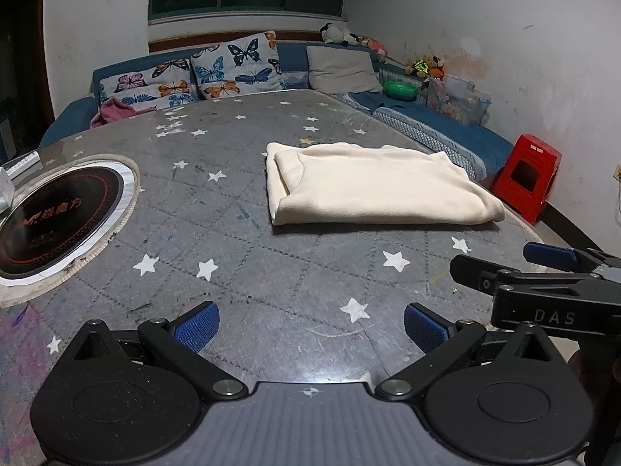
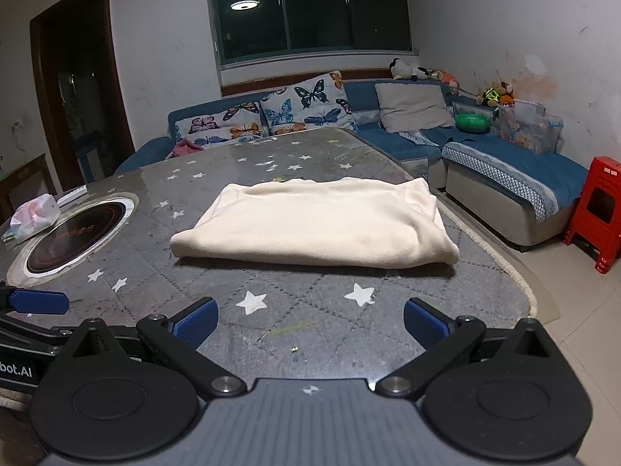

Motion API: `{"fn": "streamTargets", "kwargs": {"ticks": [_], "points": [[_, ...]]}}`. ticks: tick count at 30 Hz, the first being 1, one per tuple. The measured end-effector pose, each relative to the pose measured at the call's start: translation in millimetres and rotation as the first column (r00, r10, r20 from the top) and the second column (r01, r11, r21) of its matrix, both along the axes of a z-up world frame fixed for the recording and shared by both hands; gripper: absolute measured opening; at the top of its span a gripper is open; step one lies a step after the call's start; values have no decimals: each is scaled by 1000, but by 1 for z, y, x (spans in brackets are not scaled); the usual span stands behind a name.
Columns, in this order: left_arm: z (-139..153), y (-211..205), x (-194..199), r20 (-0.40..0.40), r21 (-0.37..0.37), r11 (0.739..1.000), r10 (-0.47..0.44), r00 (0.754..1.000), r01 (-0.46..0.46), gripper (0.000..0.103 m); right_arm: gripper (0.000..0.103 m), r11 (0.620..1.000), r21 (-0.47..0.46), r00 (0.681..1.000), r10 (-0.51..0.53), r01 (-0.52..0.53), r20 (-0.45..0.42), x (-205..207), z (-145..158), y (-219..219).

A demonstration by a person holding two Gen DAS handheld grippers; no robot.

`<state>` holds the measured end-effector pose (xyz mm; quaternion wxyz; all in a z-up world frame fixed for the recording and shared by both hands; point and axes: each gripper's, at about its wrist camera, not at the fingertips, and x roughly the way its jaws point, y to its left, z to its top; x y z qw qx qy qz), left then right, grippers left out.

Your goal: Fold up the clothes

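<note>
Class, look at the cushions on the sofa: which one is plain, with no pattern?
The grey cushion, rightmost of the three near the sofa's corner; the two butterfly cushions to its left are printed.

Left gripper (image 1: 311, 328) and right gripper (image 2: 310, 326) side by side, fingers (image 1: 198, 326) spread, empty.

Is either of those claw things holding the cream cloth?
No: the cream cloth lies folded on the table, apart from both open grippers.

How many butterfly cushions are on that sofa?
2: one butterfly cushion at the sofa's left end, another butterfly cushion leaning just right of it. The table may hide more.
</note>
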<state>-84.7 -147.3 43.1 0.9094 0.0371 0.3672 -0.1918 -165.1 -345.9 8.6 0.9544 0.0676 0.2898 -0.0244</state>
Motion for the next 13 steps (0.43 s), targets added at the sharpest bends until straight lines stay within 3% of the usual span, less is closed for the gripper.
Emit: {"fn": "streamTargets", "kwargs": {"ticks": [13], "points": [[-8,-2,24,-35,11,1000,1,999,0,103,103,1000,1,999,9,-9,-40,25,-6,2]]}}
